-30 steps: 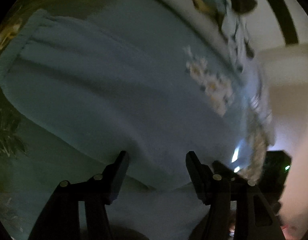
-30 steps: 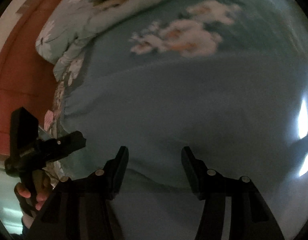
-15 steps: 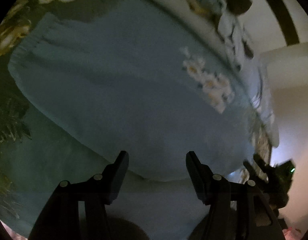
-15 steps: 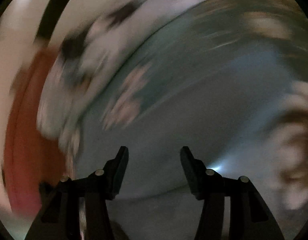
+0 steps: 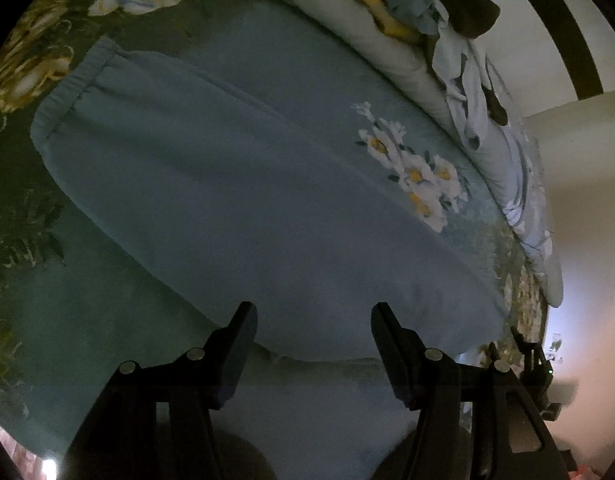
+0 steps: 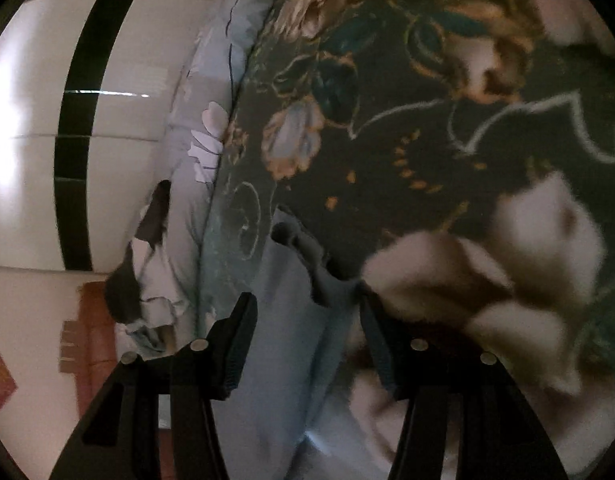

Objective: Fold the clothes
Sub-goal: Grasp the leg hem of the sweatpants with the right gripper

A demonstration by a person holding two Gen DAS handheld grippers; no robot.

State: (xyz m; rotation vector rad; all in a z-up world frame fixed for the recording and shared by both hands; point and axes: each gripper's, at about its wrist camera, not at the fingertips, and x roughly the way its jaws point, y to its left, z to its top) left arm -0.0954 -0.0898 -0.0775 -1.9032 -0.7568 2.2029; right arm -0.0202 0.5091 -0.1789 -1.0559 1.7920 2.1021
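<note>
A blue-grey garment [image 5: 247, 184] lies flat across the bed, its gathered waistband [image 5: 71, 80] at the upper left. My left gripper [image 5: 313, 312] hovers open over the garment's near edge, with nothing between its fingers. In the right wrist view the picture is rolled. One end of the same garment [image 6: 295, 248] rises in a rumpled tip against a dark flowered cover [image 6: 427, 120]. My right gripper [image 6: 307, 300] stands open, with the cloth lying between and below its fingers, and the pads do not visibly press on it. Part of the right gripper [image 5: 535, 360] shows at the lower right of the left wrist view.
The teal sheet carries a white daisy print [image 5: 411, 172]. A pale quilt with heaped clothes [image 5: 407, 8] runs along the far side of the bed. Behind it is a white wall with a black stripe [image 6: 75, 120]. Reddish-brown furniture [image 6: 95, 340] stands beside the bed.
The right gripper swung fast sideways and rolled, from over the flat garment to its end by the dark flowered cover. The left gripper rose a little, so more of the garment shows.
</note>
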